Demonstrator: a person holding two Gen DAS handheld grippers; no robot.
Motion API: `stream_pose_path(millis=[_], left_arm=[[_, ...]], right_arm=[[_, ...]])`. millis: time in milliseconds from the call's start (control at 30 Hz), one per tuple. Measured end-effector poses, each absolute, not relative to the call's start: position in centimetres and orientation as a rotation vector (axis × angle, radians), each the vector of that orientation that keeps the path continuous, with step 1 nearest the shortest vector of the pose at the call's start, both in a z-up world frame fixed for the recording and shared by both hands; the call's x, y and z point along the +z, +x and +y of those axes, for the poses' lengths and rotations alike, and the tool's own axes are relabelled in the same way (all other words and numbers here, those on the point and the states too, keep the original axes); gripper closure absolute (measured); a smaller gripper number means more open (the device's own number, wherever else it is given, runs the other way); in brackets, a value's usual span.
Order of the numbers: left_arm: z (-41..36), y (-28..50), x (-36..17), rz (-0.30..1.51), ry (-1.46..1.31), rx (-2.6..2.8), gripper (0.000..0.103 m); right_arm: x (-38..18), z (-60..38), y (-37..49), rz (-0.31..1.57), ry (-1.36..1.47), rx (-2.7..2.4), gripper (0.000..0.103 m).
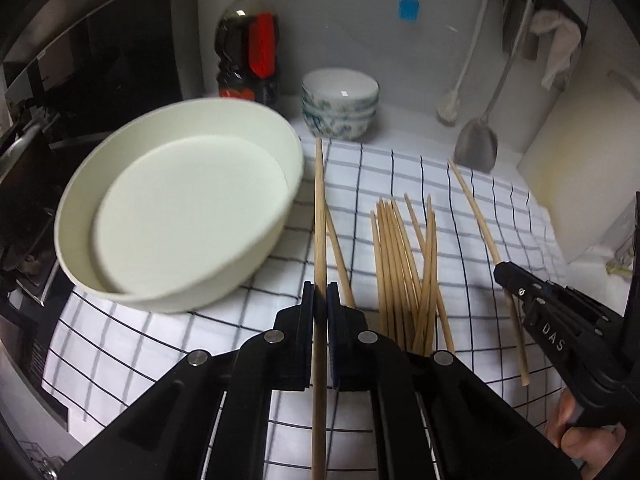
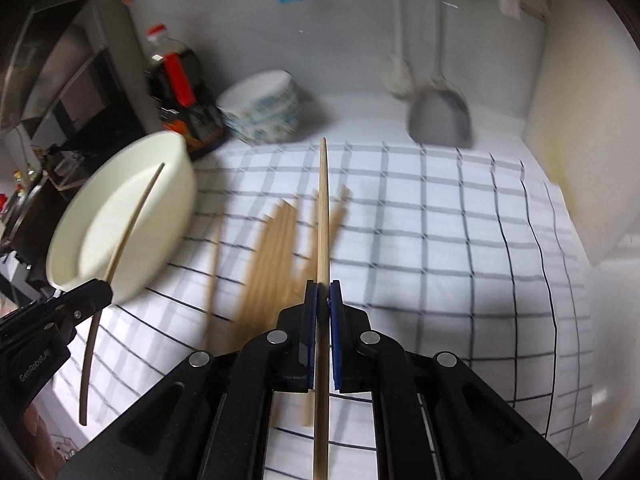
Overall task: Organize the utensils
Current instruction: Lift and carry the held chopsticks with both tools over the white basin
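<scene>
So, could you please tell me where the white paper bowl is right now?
The white paper bowl sits at the left edge of the checked cloth, in front of the dark bottle and left of the loose chopsticks.

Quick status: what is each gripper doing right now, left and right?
Left gripper: closed on one chopstick.
Right gripper: closed on another chopstick.
</scene>
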State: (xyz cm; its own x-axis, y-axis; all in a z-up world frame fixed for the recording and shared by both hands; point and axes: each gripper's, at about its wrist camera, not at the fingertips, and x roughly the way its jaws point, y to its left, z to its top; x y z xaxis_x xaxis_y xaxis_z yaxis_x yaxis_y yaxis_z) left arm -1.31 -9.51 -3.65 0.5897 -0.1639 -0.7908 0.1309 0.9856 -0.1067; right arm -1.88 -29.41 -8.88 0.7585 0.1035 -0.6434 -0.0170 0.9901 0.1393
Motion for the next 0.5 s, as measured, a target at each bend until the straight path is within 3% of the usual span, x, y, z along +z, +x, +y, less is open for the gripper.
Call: stream_pose_path(millis=[267, 500], left_arm=[[-1.8, 1.8, -0.3, 0.874, -0.036, -0.129, 0.096], [5.1, 5.2, -1.2, 0.897, -0.01, -0.098, 0.096]], right_arm=[[-3.6, -21.3, 0.3, 0.641, 0.127, 0.167, 0.097], [-3.2, -13.5, 4.5, 0.664, 0.137, 0.234, 0.097]])
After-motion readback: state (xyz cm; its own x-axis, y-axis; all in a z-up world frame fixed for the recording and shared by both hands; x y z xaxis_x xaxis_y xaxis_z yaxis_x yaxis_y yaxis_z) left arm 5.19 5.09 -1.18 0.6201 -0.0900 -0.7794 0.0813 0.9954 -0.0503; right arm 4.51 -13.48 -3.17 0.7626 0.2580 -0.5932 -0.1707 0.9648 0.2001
